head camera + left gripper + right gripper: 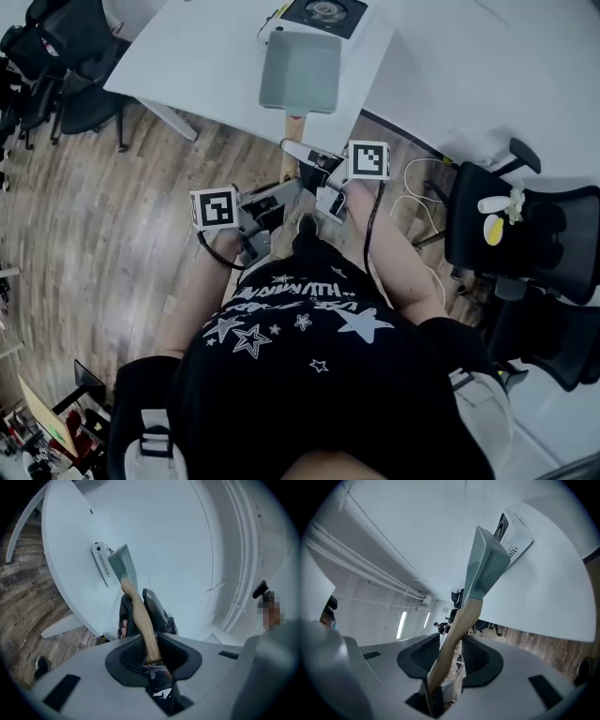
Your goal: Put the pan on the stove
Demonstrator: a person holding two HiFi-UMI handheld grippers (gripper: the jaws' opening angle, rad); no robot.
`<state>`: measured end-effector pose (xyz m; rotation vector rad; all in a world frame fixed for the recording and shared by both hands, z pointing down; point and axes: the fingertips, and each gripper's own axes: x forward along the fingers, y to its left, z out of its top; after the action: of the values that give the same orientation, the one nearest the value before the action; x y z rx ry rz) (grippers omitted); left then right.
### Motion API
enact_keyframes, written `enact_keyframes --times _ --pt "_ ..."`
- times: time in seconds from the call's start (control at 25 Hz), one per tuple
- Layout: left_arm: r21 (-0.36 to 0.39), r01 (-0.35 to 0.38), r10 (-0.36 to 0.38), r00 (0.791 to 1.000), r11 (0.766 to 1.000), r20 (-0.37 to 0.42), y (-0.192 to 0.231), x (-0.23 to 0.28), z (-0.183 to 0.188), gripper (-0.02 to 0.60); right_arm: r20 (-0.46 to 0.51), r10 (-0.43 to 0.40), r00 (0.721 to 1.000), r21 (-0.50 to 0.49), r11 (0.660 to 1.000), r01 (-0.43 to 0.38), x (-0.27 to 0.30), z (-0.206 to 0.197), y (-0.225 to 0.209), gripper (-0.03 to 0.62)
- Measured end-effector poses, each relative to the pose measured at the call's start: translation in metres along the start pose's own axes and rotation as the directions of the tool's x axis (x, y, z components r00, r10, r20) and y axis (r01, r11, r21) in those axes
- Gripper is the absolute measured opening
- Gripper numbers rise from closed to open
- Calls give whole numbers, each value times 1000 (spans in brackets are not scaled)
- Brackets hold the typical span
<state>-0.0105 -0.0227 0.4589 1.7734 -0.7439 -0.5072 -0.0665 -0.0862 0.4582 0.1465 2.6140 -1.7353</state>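
Left claw (151,649) is clenched on the wooden handle (140,616) near its free end; its own view shows the pads pressing the wood from both sides. We find the pan (300,70), a square grey one, reaching out over the white table (197,66), with its far edge at the near edge of the stove (323,14). Whether the pan rests on the table or is carried clear of it, we cannot tell. We note that the stove's round burner lies uncovered beyond the pan, so we judge the placing not yet done. Right claw (452,660) likewise grasps the same handle, closer to the pan than the left one. In our assessment the pan is secured in a two-handed hold and brought up to the stove. What is left is to carry it forward over the burner, set it down level, and release both claws.
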Motion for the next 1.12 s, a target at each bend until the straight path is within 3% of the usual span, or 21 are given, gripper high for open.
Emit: enact_keyframes --times 0.52,0.76,0.96,1.12 --pt "4 -27 27 1000 1000 4 18 52 68 81 -29 11 1000 20 1000 -10 7 79 -32 146" --pt "24 -26 25 1000 999 15 22 60 70 81 -44 10 999 7 1000 -9 3 84 -38 146" --pt "-23 -23 24 1000 999 11 26 59 88 81 -7 1 1000 26 1000 -1 16 98 -44 146" --pt "-5 -12 12 1000 1000 -13 31 58 96 81 4 -13 1000 -2 1000 13 19 105 -51 146"
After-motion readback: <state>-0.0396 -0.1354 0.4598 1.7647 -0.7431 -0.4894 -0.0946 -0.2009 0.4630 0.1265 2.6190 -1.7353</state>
